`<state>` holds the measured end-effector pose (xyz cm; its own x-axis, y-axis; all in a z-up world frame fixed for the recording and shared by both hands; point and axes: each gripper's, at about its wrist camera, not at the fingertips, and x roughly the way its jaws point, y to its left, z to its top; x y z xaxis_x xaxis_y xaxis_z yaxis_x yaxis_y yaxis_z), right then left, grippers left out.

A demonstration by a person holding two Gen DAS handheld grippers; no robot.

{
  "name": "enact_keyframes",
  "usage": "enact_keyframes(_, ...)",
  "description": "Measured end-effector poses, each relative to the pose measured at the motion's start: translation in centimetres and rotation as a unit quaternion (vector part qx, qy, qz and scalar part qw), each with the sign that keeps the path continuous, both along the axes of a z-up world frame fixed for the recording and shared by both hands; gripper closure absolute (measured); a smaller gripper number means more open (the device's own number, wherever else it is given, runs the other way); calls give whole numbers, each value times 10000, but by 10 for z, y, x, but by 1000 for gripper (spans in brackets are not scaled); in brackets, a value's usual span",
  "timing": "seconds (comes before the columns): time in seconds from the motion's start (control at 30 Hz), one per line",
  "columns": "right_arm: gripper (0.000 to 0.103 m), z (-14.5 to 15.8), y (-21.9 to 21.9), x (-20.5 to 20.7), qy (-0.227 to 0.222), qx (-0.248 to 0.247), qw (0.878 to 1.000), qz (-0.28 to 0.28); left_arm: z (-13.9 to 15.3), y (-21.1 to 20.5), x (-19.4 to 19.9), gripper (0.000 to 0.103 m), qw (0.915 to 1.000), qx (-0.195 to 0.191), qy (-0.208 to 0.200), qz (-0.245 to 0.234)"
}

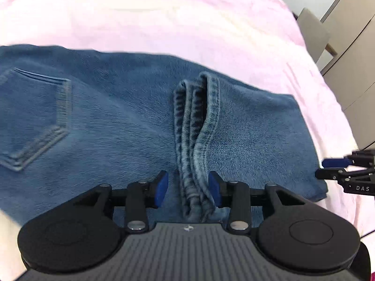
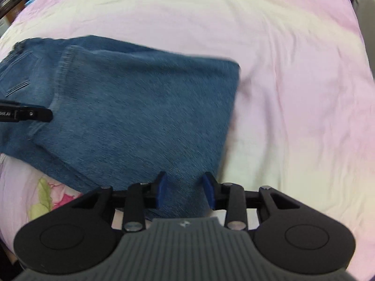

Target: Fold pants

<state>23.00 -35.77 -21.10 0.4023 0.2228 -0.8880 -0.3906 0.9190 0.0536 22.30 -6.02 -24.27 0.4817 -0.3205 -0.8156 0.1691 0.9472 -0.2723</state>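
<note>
Both grippers, left and right, stand spread, pinching nothing. The hems on the jeans could snag on a pad and drag, undoing the fold near the bed edge.

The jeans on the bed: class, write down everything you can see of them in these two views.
The jeans are mid-blue denim, lying folded on a pink bedsheet. A stitched back pocket faces up at one end. The leg hems lie stacked across the middle, with worn, paler stitching. In the right wrist view the folded leg panel lies flat on top. The left gripper straddles the hems with open jaws; the right gripper hovers open at the panel's near edge.
</note>
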Motion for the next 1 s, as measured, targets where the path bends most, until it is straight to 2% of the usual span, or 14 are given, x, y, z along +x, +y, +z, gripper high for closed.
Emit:
enact_keyframes(0.13, 53, 17, 46, -3, -431, -89, 9943, 967, 16, 30, -16, 57, 9995, 99, -145, 277)
enact_keyframes(0.27, 45, 25, 98, 2, -747, -205, 9782, 1927, 32, 75, -33, 56, 9958, 276, -335, 809)
enact_keyframes(0.3, 44, 27, 111, 4, -779, -261, 9724, 2183, 34, 85, -37, 55, 9947, 327, -355, 911)
enact_keyframes(0.37, 34, 27, 138, 9, -842, -417, 9560, 2781, 36, 105, -43, 54, 9919, 425, -373, 1133)
enact_keyframes(0.43, 21, 24, 160, 13, -924, -605, 9360, 3343, 35, 125, -49, 53, 9892, 485, -381, 1332)
enact_keyframes(0.5, 17, 20, 181, 24, -987, -766, 9145, 3847, 32, 145, -52, 52, 9856, 492, -385, 1572)
enact_keyframes(0.67, 16, 3, 218, 41, -916, -1378, 8708, 4630, 26, 192, -49, 48, 9736, 148, -410, 2239)
enact_keyframes(0.7, 15, 1, 223, 44, -840, -1425, 8656, 4727, 25, 201, -48, 48, 9710, 61, -411, 2353)
enact_keyframes(0.9, 9, -21, 247, 58, -521, -1621, 8473, 5031, 14, 244, -43, 47, 9538, -557, -447, 2918)
enact_keyframes(1.0, 7, -27, 256, 68, -284, -1609, 8441, 5106, 9, 256, -39, 43, 9447, -848, -501, 3126)
